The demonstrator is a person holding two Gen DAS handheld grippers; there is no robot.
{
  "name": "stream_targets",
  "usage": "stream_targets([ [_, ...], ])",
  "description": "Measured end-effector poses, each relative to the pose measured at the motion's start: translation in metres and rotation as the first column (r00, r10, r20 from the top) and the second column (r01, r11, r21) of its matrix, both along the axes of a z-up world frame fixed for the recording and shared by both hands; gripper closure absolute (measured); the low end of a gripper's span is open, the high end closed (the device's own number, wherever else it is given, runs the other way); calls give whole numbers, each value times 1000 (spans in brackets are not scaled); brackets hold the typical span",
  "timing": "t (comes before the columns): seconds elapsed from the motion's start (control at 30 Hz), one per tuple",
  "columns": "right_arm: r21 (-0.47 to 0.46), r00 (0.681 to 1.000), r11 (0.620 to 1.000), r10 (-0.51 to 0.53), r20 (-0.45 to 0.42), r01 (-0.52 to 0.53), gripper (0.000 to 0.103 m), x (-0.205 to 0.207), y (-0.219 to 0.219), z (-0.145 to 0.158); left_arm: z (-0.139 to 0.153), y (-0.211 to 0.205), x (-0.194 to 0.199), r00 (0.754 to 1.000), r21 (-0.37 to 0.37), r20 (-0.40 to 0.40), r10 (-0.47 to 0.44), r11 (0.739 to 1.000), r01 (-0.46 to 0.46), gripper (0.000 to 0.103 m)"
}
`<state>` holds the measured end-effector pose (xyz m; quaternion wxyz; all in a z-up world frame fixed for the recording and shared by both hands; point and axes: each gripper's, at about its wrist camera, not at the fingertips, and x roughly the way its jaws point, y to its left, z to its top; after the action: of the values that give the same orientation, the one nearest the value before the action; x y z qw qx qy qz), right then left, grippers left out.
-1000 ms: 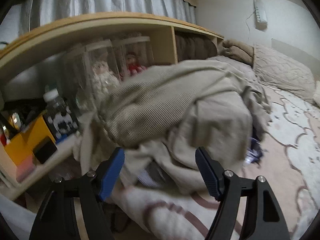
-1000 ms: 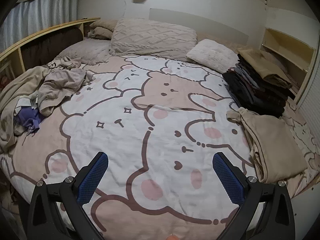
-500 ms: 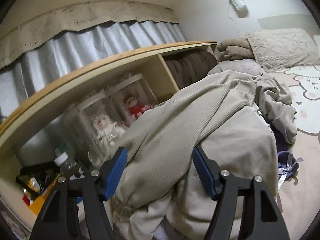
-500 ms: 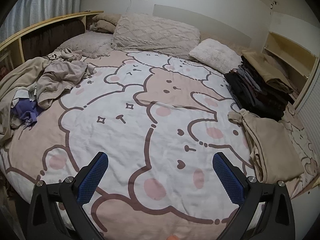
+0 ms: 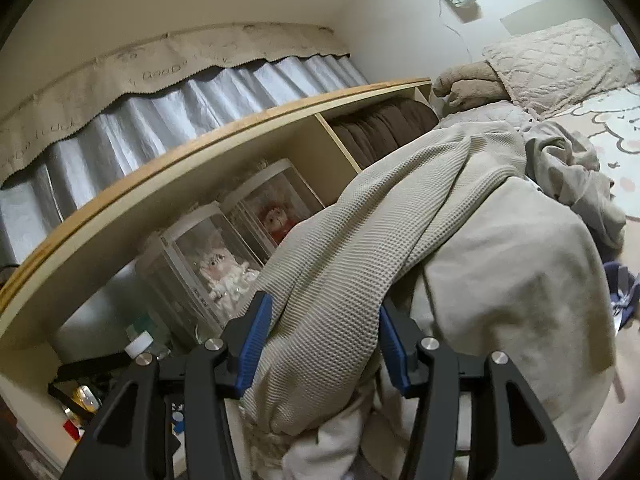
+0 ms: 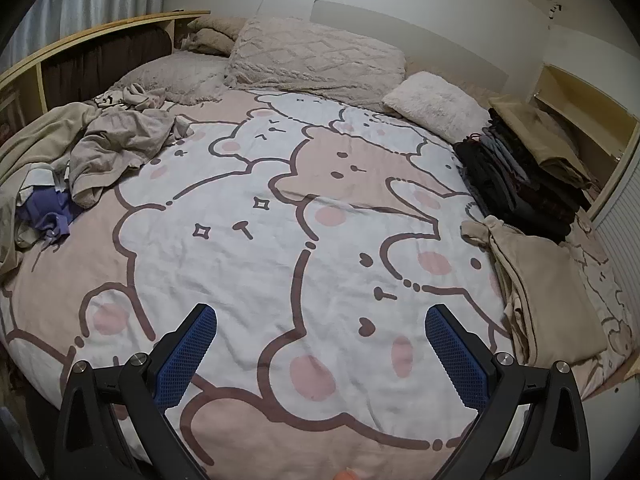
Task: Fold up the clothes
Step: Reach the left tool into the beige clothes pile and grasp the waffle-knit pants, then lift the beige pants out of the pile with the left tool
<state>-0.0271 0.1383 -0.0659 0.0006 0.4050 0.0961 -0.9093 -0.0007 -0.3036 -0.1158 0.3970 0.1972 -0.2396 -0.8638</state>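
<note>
Dim, flat indoor light, soft shadows, strong fisheye bending, dark vignetted corners, fairly sharp

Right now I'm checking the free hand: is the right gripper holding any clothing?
No, the right gripper hangs wide open over bare bear-print bedding, nothing between its fingers.

Beige waffle-knit garment; pink-and-white bear-print bedspread; blue fingers.

Left wrist view hugs the clothes pile; right overlooks the bed.
</note>
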Motion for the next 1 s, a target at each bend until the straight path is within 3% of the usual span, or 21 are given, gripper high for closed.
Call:
stream_targets([
  [0.1,8,1000,1000,12,-1,-12,0,0,-4,-1,3,-4,1,1000,11,-3,-9,1000,9,57],
  [0.17,10,1000,1000,20,2,-20,0,-1,-6,-1,7,-9,0,1000,63,-3,-26,998,26,87],
  [0.23,10,1000,1000,24,6,-24,0,-2,-7,-2,11,-15,-2,999,141,-12,-38,989,39,91],
  [0.33,2,1000,1000,23,9,-23,0,-4,-7,-2,27,-31,4,994,329,-84,-64,940,88,91],
  [0.47,-16,1000,1000,22,8,-22,0,-5,-5,-1,59,-51,13,979,474,-190,-70,867,154,92],
  [0.6,-33,1000,999,24,9,-24,0,-6,-5,-1,106,-60,22,949,500,-313,-50,841,209,92],
  [0.73,-60,1000,998,28,1,-28,0,-4,-3,2,158,-56,20,916,502,-389,-99,811,301,94],
  [0.8,-73,1000,997,27,-6,-27,0,-3,0,3,188,-38,16,895,467,-415,-165,805,366,95],
  [0.87,-91,1000,996,20,-11,-21,0,-3,4,4,213,-14,13,863,435,-442,-245,783,445,100],
  [1.0,-131,1000,991,0,-19,-3,0,-3,15,7,259,46,1,799,354,-453,-395,744,568,100],
])
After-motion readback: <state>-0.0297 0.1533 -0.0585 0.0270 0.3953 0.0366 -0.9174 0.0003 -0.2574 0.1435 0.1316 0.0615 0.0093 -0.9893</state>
